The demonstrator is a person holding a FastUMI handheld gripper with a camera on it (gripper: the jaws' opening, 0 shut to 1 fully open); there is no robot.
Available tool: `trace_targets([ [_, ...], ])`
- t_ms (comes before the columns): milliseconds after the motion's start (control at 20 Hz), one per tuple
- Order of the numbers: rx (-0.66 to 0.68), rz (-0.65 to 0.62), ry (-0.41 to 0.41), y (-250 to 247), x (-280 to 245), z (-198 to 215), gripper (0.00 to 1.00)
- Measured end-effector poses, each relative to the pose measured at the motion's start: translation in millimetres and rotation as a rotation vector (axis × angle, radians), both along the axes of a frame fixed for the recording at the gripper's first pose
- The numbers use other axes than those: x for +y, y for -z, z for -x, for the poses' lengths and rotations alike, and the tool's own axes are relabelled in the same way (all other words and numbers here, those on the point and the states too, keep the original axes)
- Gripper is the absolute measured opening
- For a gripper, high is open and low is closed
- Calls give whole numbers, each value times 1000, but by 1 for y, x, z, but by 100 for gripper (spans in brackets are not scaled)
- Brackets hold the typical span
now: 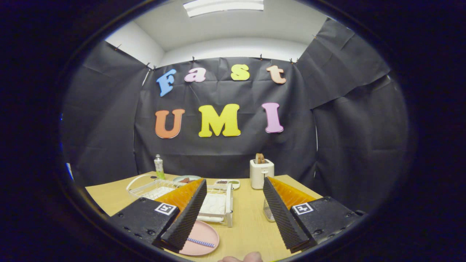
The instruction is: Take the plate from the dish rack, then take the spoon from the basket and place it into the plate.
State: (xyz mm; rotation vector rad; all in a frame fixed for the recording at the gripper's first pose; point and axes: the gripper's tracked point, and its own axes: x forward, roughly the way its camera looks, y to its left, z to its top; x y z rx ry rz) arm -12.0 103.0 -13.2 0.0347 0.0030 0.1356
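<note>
My gripper (pixel 235 213) gapes wide, holding nothing. Pink plate (pixel 204 236) lies on the table (pixel 247 225) before the dish rack (pixel 218 203), spoon (pixel 201 242) on it; probably wire basket (pixel 268 213) beside right finger.

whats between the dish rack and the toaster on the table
In the gripper view, bare tabletop separates the dish rack from the toaster. The open gripper holds nothing.

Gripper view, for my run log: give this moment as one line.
gripper: open, empty | plate: on table by dish rack | spoon: on plate | basket: right
</note>
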Motion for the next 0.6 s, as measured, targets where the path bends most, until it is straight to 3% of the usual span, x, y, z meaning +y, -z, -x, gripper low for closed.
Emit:
trace_targets([
  [600,-4,2,-7,-3,5,0,100],
])
